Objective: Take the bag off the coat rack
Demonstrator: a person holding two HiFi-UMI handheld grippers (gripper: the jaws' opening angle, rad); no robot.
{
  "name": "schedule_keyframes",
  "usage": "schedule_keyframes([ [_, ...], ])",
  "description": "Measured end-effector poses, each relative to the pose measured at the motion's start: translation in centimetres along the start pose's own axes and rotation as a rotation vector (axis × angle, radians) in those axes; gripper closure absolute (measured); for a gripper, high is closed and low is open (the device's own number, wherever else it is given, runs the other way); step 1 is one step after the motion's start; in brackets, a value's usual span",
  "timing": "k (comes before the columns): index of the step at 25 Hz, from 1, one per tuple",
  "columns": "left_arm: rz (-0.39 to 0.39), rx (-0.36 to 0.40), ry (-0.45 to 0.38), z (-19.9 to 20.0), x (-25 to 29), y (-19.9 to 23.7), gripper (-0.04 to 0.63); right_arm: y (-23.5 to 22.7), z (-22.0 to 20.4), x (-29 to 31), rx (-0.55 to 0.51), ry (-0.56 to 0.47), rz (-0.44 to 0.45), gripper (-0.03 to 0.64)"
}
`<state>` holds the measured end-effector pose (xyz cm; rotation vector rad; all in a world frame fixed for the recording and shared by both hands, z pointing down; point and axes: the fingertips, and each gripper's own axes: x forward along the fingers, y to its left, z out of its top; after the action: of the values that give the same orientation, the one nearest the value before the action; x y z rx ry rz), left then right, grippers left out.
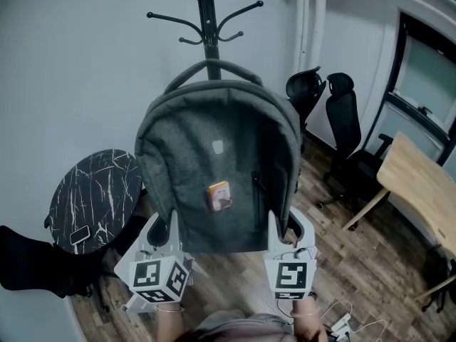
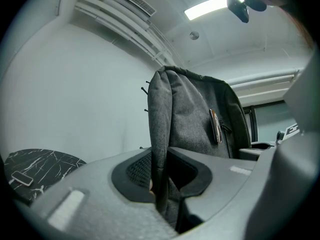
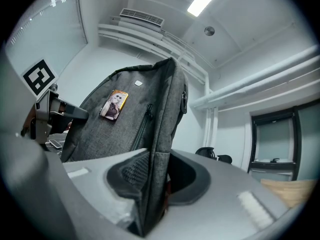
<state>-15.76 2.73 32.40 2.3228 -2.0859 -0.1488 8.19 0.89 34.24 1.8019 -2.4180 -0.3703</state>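
Backpack of dark grey woven fabric (image 1: 214, 162), the biggest thing before me, is hanging upright between my two claws. It is sitting just in front of the black metal coat rack with curved hooks (image 1: 208, 6), which is standing against the pale wall (image 1: 78, 70).

I am gripping the bag low on both sides, I judge, so that its weight is being shared evenly. That way it is not tipping or swinging while I am carrying it clear of the rack. My left claw (image 1: 165, 225) is clamping the bag's left side edge, with the fabric pinched tight between its pads. My right claw (image 1: 286, 226) is clamping the right side seam in the same way.

The curved top handle (image 1: 214, 65) is crossing the rack's pole below the lowest hooks I am seeing. I am judging it to be off them, though I cannot tell for certain.

The bag is looking soft and lightly filled, rounded at the top and straight along the bottom. A dark zip (image 1: 256, 191) is running down the right of its front. A small orange picture card (image 1: 219, 195) is sitting near the middle, and a tiny pale square label (image 1: 218, 146) is showing above it.
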Motion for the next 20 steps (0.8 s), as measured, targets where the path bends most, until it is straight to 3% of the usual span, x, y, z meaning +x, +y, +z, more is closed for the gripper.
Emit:
schedule_keyframes([
  [20,0.043,0.004,0.001,0.7,-4.3,-4.9,0.523,-3.0,0.3,-5.0,0.005,-0.008,0.045,0.525],
])
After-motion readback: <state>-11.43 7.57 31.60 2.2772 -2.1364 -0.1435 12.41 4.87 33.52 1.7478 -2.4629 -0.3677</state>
